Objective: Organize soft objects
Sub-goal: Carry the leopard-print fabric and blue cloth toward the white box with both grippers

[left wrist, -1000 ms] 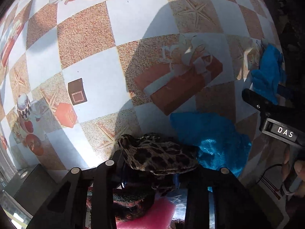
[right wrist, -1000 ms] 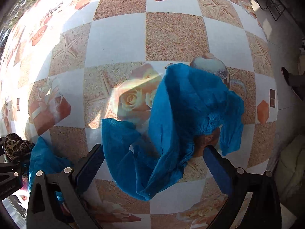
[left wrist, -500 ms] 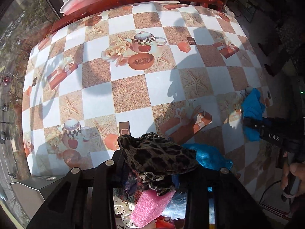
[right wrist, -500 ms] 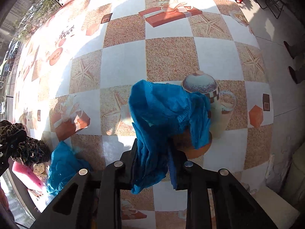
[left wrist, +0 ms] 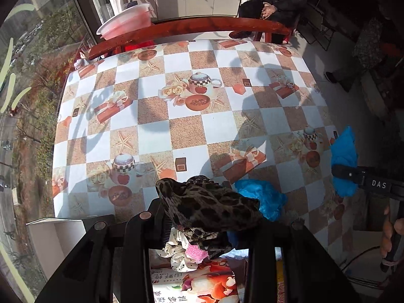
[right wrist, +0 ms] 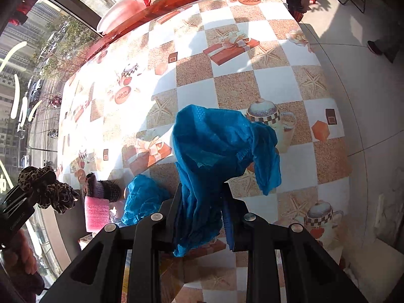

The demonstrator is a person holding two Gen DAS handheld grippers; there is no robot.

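Above the checked vinyl tablecloth [left wrist: 222, 126], the left gripper [left wrist: 202, 217] pinches a leopard-print fabric scrunchie [left wrist: 209, 207] and the right gripper [right wrist: 202, 202] clamps a crumpled blue non-woven cover [right wrist: 217, 146]; keep both grips firm, carry each clear of the second blue cover [left wrist: 262, 197], and release only over its place

Leopard scrunchie [left wrist: 209, 207], blue cloth [right wrist: 217, 151], checked tablecloth [left wrist: 222, 123]

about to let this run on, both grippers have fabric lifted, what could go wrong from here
1. The blue cloth is pinched at one bunched part by the right gripper; its loose tail hangs low and could drag on the tablecloth or slip free.
2. The leopard-print fabric bulges out above the left gripper, so the hold may be shallow and it could drop.
3. A second blue cloth lies at the table's near edge, where a low pass could knock it off.
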